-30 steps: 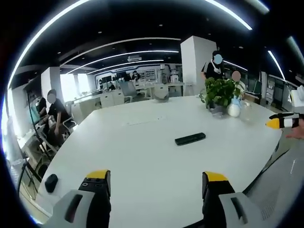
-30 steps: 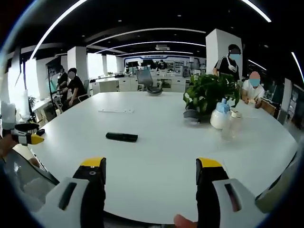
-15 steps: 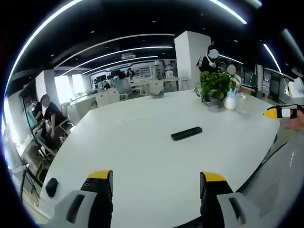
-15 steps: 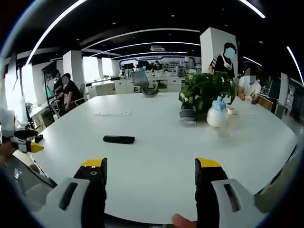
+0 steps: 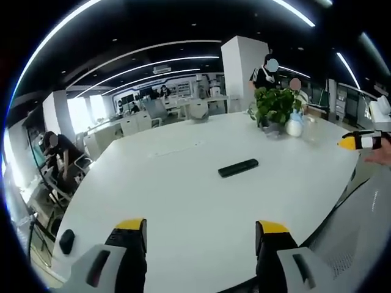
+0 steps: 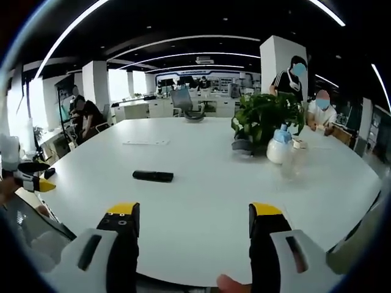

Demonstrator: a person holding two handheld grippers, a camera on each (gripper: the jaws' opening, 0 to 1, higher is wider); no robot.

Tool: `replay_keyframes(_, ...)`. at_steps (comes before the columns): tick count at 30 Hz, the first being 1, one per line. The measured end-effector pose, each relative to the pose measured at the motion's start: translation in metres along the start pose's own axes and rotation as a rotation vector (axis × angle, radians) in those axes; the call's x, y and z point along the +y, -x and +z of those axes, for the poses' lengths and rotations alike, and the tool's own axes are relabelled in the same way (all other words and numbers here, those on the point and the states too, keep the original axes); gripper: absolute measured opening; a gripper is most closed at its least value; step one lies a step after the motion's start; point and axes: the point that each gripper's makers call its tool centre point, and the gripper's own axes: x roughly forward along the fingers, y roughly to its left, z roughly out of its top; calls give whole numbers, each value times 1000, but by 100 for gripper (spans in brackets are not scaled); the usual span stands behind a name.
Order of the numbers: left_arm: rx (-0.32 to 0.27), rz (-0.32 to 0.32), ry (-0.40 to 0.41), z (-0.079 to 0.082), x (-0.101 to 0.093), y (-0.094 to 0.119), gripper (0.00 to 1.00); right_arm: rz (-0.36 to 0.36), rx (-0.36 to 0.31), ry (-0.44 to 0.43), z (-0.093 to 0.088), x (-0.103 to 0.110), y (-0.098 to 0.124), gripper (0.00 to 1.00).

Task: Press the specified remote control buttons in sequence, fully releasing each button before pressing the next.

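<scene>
We hold the left gripper [image 5: 198, 235] and right gripper [image 6: 192, 220] with jaws spread wide, nothing between them — both back at the near edge of the white worktop [image 6: 201, 183]. Over the last second both views shifted only slightly; neither gripper has closed in. The remote control [image 5: 237, 167] lies untouched mid-worktop, well apart from both, short of the potted plant [image 6: 264, 119] — so no press yet, we judge.

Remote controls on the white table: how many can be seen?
1. The remote control lies flat on the white table, well ahead of both tools and left of the potted plant. Another might hide behind the plant.
</scene>
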Motion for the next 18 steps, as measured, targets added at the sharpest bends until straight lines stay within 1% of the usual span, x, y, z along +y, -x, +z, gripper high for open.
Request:
replay_keyframes(5, 6, -8, -15, -1, -1, 0, 74, 20, 10, 6, -2, 4, 0, 75)
replay_keyframes(8, 4, -25, -32, 1, -4, 0, 68, 27, 6, 0, -1, 4, 0, 73)
replay_keyframes(10, 21, -73, -55, 0, -10, -2, 65, 28, 6, -2, -1, 5, 0, 72)
replay_keyframes(14, 43, -88, -95, 2, -10, -9, 65, 28, 3, -7, -1, 4, 0, 72)
replay_keyframes(18, 65, -125, -128, 4, -11, -19, 65, 25, 11, -9, -2, 3, 0, 70)
